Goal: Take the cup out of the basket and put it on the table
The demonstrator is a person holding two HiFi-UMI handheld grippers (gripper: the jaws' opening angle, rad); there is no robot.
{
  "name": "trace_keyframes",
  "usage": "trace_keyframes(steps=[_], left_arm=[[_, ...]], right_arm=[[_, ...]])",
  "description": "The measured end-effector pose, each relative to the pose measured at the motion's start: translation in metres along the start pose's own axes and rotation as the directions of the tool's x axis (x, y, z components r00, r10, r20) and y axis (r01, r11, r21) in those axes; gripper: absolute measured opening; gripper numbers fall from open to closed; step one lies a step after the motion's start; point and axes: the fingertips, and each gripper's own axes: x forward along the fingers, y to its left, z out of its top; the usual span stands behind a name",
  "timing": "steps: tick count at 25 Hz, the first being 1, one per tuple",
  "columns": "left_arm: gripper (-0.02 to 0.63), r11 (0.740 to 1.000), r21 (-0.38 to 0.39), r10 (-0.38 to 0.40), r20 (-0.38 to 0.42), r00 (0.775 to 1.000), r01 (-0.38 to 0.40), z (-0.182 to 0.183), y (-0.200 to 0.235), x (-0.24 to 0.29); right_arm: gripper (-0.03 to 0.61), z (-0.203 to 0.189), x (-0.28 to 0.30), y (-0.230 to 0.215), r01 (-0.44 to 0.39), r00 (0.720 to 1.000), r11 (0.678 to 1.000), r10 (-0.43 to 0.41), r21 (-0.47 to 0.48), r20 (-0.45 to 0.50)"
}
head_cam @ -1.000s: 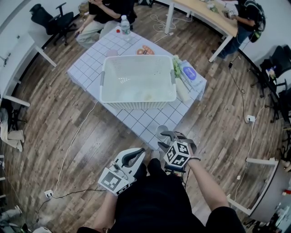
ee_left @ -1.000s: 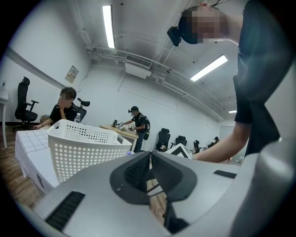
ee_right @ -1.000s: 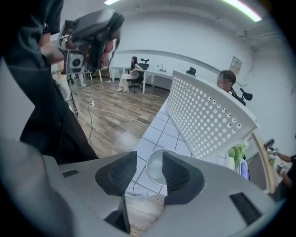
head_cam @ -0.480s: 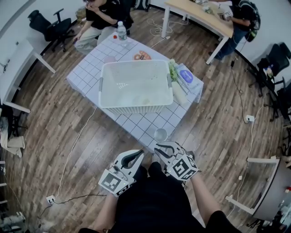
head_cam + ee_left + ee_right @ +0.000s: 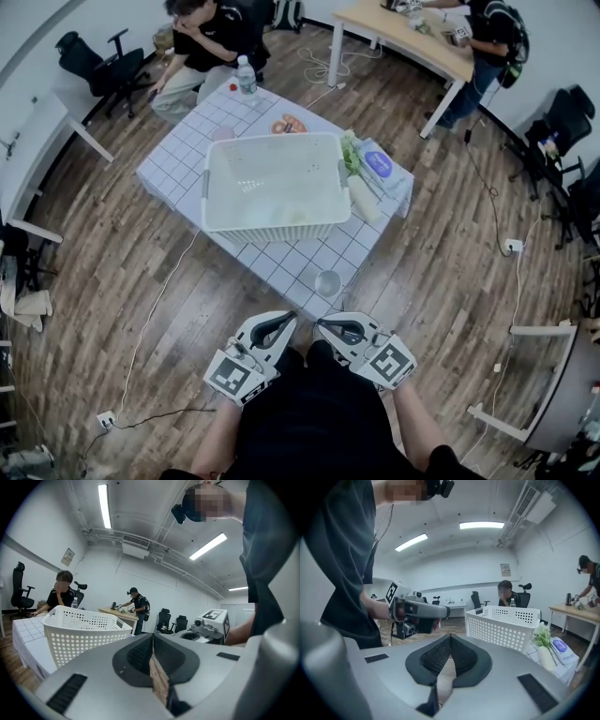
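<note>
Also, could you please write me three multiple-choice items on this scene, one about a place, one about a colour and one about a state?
1. Where is the cup?
A. On the table, outside the basket
B. Inside the basket
C. In a gripper

2. What colour is the basket?
A. Red
B. White
C. Black

3. How is the right gripper?
A. Wide open
B. Shut on the cup
C. Shut and empty

Answers: 1 A, the cup stands near the table's near corner; 2 B, its perforated walls are white; 3 C, its jaws meet with nothing between them.
</note>
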Motion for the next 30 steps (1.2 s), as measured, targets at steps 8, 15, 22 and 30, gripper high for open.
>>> trace_keyframes(steps=[8, 15, 22, 30], left_arm=[[0.009, 1.000, 0.006, -0.020, 0.005, 1.000, 0.020, 0.001, -0.008, 0.002], [0.008, 1.000, 0.029, -0.007, -0.015, 1.000, 0.008, -0.003, -0.009, 0.000], [0.009, 1.000, 0.022, -0.004, 0.000, 1.000, 0.004, -0.003, -0.010, -0.001], [0.009, 1.000, 0.009, -0.002, 0.001, 1.000, 0.002, -0.004, -0.012, -0.004]], right_arm=[[0.023, 0.023, -0.017, -0.008, 0.050, 0.986, 0.988, -0.072, 0.145, 0.151], [0.023, 0.027, -0.015, -0.008, 0.053, 0.984, 0.988, -0.076, 0.147, 0.160], [0.023, 0.027, -0.016, -0.007, 0.055, 0.987, 0.989, -0.074, 0.136, 0.141], [0.023, 0.032, -0.018, -0.016, 0.068, 0.988, 0.992, -0.081, 0.103, 0.132]])
